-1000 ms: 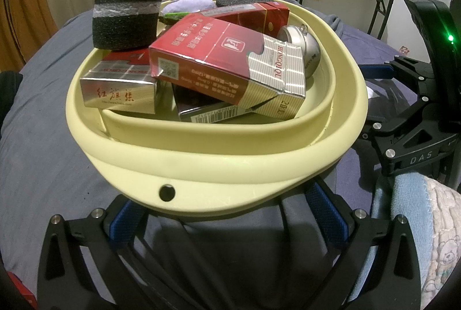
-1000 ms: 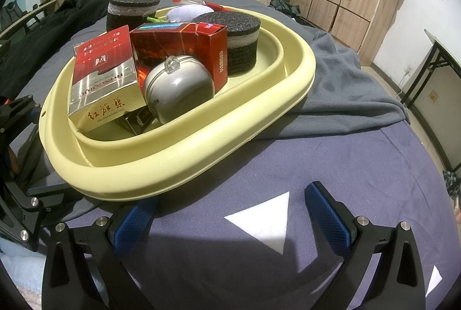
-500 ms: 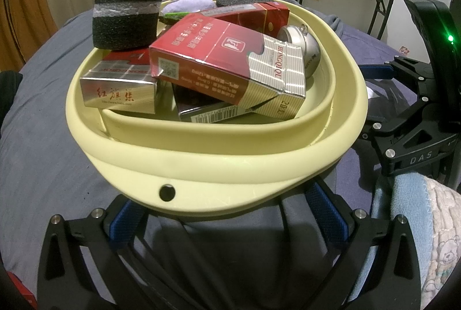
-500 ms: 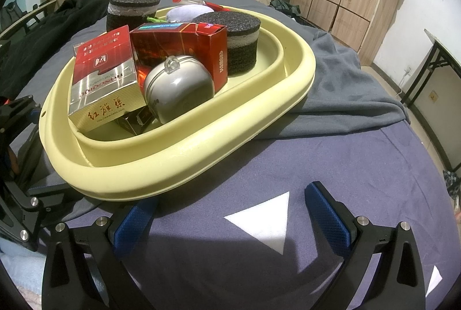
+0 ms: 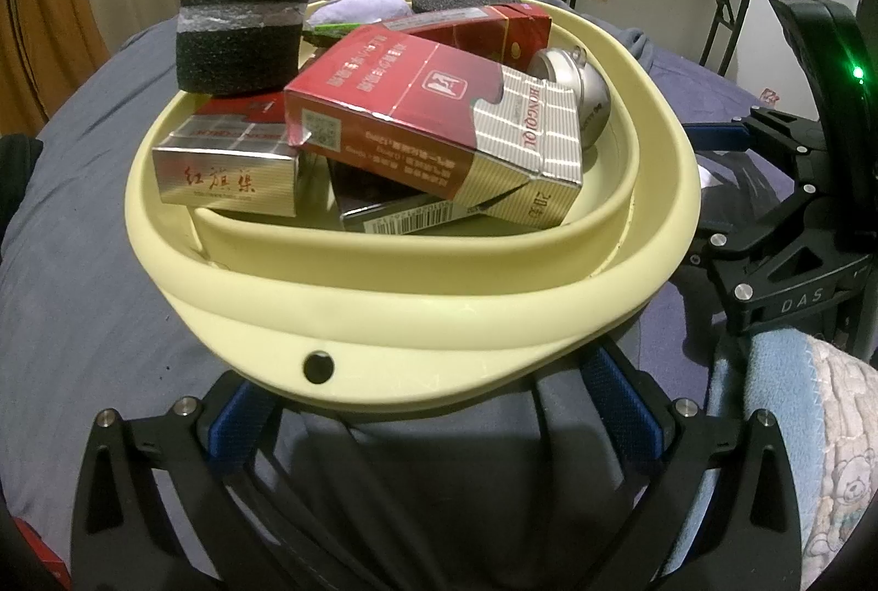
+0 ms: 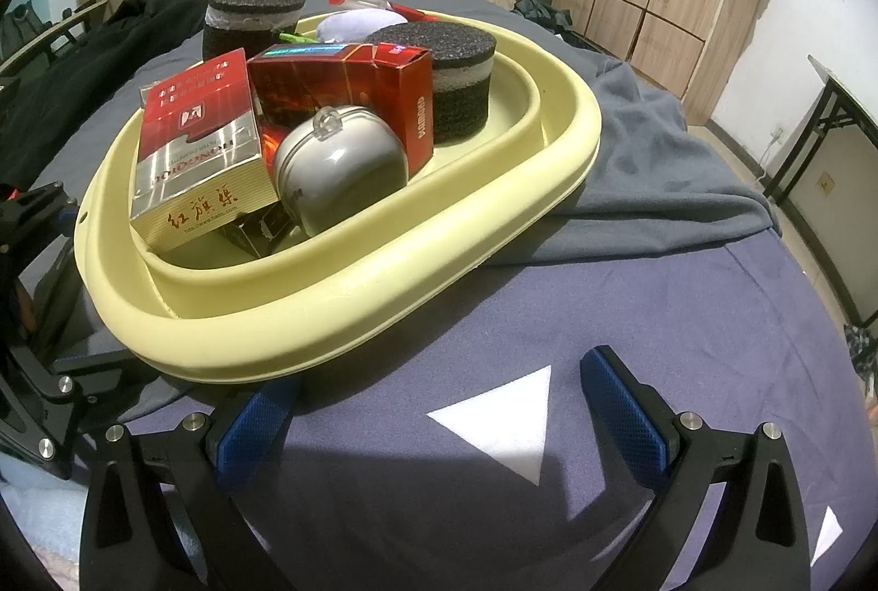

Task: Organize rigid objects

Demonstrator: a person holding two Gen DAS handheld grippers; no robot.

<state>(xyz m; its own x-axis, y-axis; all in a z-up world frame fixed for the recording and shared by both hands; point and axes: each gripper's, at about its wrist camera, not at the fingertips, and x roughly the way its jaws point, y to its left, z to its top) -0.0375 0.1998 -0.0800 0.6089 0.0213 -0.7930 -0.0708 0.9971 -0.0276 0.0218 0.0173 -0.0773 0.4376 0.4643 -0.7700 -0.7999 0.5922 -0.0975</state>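
Now the yellow basin (image 5: 417,311) rests on the bed (image 6: 631,305), heaped with the task's rigid objects: red cigarette packs (image 5: 433,119), a silver round case (image 6: 340,168) and black foam discs (image 6: 439,86) leaning on one another. Your left claw (image 5: 433,421) is released, its blue pads straddling the near rim without pinching it. Your right claw (image 6: 439,426) is likewise spread, beside the basin over bare bedding. Judged from this pile, lift the uppermost pack first, gripping its broad faces squarely so neighbours do not slide.
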